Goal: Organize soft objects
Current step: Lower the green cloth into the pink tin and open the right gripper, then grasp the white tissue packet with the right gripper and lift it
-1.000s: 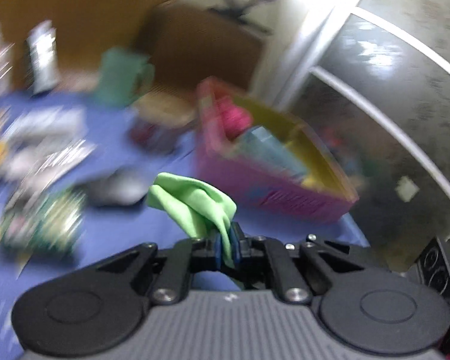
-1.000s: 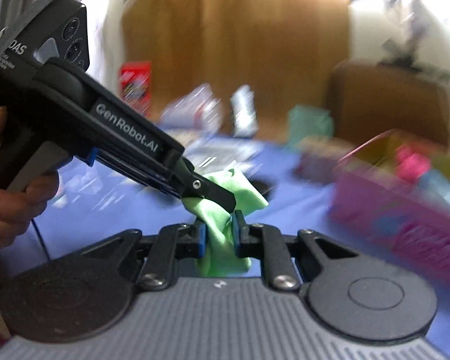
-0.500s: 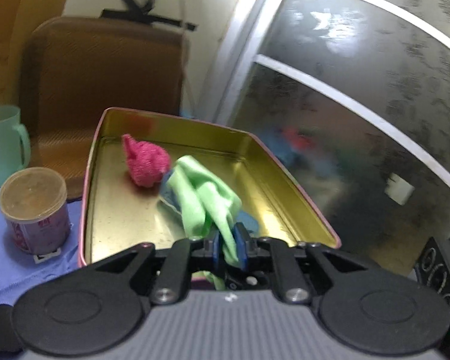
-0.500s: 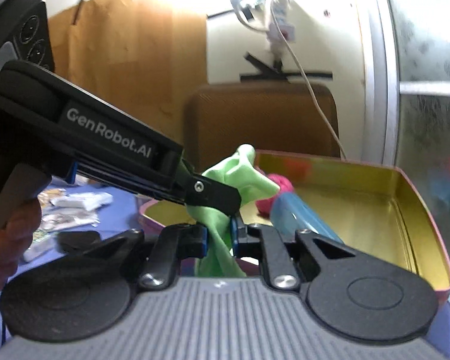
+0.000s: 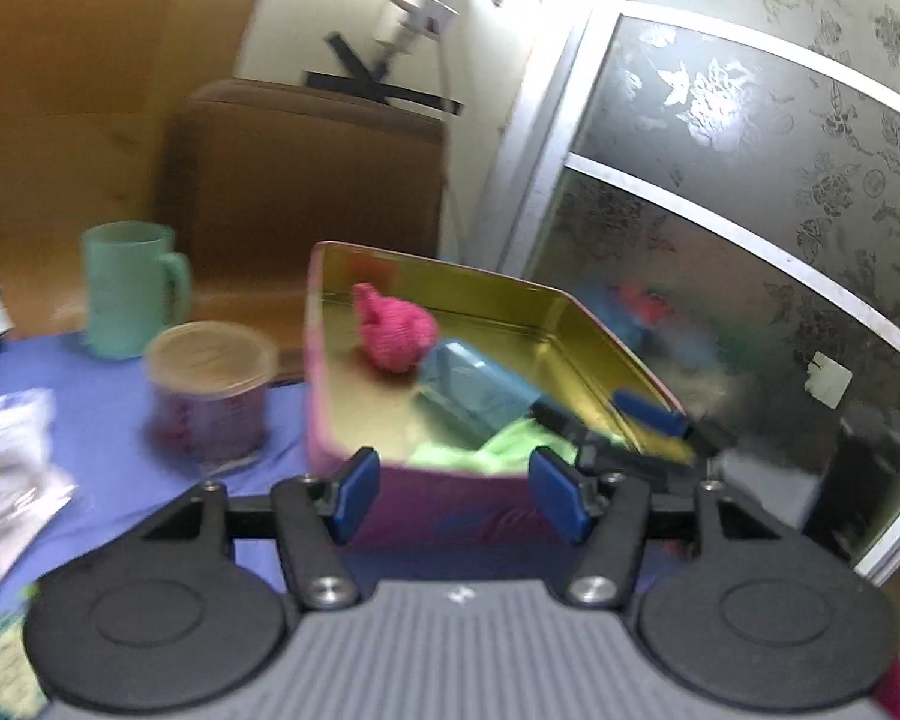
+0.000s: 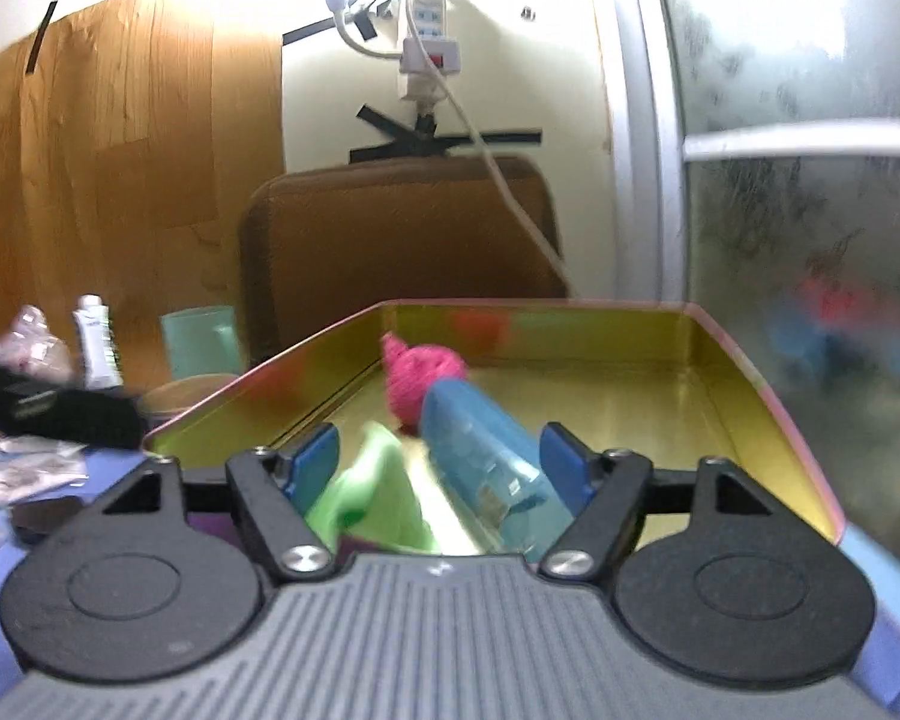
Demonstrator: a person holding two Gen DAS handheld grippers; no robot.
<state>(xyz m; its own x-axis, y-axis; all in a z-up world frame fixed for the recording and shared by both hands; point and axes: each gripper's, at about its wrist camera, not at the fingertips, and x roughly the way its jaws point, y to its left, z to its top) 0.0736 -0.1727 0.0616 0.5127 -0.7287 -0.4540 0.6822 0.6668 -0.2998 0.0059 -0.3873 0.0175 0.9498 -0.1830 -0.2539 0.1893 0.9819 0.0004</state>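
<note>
Both your left gripper (image 5: 457, 495) and right gripper (image 6: 439, 461) have just been opening and stand spread with nothing pinched, the green cloth (image 6: 373, 501) lying at 6 o'clock inside the tin tray (image 6: 744, 402), beside the blue packet (image 6: 480, 450).

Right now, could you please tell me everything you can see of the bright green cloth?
The bright green cloth is soft, thin fabric, crumpled and blurred, lying loose at the near end of the gold-lined, pink-walled metal tin. It rests against the blue plastic packet; the pink knitted ball sits further back. Both grippers' jaws have just been opening, and neither the left gripper nor the right gripper grips it.
</note>
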